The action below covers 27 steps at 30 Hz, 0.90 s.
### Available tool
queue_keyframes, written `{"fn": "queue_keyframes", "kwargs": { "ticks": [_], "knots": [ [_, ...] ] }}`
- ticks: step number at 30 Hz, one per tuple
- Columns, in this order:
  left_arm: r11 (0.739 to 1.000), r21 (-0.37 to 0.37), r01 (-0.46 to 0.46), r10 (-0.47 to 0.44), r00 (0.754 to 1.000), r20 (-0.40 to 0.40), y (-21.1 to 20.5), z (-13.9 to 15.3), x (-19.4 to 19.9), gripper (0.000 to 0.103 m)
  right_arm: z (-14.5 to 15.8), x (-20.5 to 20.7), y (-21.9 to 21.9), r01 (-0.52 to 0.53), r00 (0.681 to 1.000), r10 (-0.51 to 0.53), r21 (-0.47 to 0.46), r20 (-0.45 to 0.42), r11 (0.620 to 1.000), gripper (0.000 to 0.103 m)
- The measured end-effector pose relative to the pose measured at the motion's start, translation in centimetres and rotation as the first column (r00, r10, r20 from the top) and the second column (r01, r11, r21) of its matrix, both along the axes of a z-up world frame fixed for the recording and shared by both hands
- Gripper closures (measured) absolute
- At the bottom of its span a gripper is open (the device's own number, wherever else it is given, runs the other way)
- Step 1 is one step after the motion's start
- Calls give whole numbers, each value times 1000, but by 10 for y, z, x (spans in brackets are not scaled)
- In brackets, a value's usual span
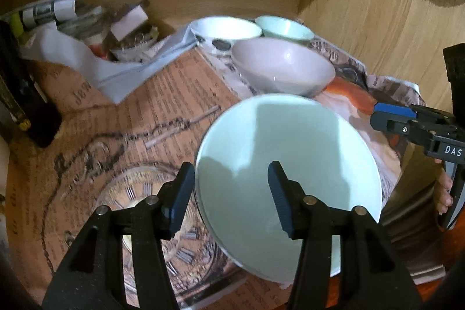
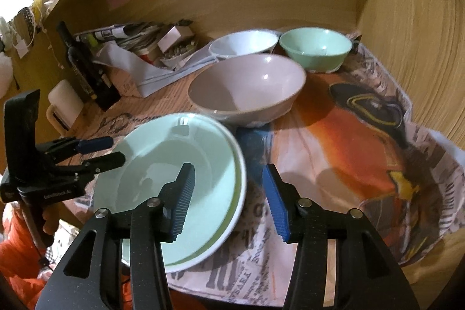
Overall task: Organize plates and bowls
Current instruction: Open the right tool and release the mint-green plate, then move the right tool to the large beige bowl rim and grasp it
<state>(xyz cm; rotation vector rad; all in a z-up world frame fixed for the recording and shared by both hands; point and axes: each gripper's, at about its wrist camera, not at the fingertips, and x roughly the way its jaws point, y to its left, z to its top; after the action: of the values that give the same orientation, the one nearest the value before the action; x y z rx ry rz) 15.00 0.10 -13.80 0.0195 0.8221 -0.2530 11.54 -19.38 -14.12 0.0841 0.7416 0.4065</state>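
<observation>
Three bowls already stand together at the back of the shelf: in the right wrist view a white bowl (image 2: 242,44) and a small green bowl (image 2: 315,48) sit side by side near the top of the frame, and a wide grey bowl (image 2: 247,87) is just in front of them. The pale green plate (image 2: 162,173) lies lower left of centre in that view, and it seems to rest in a second plate with a white rim (image 2: 232,218) (I judge a stack of two, but the lower one is mostly hidden).

The right gripper (image 2: 229,193) has its jaws apart, one finger over the plates and one outside their edge, pressing on nothing. The left gripper (image 1: 232,193) also straddles the plate rim with its jaws apart; whether it pinches the rim I cannot tell.

So stacking looks done, and perhaps only placing the plates remains.
</observation>
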Motion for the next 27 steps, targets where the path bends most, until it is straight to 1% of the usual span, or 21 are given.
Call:
{"fn": "queue_keyframes", "kwargs": {
  "ticks": [2, 4, 6, 9, 12, 15, 19, 23, 27],
  "knots": [
    [1000, 9, -9, 8, 999, 36, -2, 9, 4, 51, 4, 4, -3, 11, 1000, -11, 2, 16, 1000, 57],
    [1000, 15, -19, 18, 998, 67, -3, 17, 10, 49, 8, 8, -6, 25, 999, -25, 7, 33, 1000, 56],
    [999, 20, -27, 25, 995, 93, -4, 25, 18, 48, 13, 14, -10, 43, 998, -43, 14, 53, 999, 51],
    [999, 17, -31, 29, 994, 103, -5, 33, 36, 47, 19, 24, -13, 63, 995, -64, 20, 77, 998, 48],
    [1000, 6, -29, 28, 996, 88, -10, 37, 56, 47, 23, 37, -17, 83, 992, -86, 26, 93, 996, 45],
    [1000, -11, -18, 19, 998, 64, -16, 37, 76, 47, 25, 52, -21, 103, 990, -105, 27, 95, 994, 45],
    [1000, 5, -3, 3, 999, 44, -24, 32, 98, 47, 18, 74, -23, 117, 991, -118, 23, 66, 993, 45],
    [1000, 15, -6, 6, 1000, 17, -28, 25, 120, 47, 8, 94, -25, 127, 991, -127, 5, 31, 992, 45],
    [1000, -9, -16, 16, 1000, -25, -26, 15, 142, 47, -2, 110, -28, 141, 990, -141, 2, -8, 990, 45]
  ]
}}
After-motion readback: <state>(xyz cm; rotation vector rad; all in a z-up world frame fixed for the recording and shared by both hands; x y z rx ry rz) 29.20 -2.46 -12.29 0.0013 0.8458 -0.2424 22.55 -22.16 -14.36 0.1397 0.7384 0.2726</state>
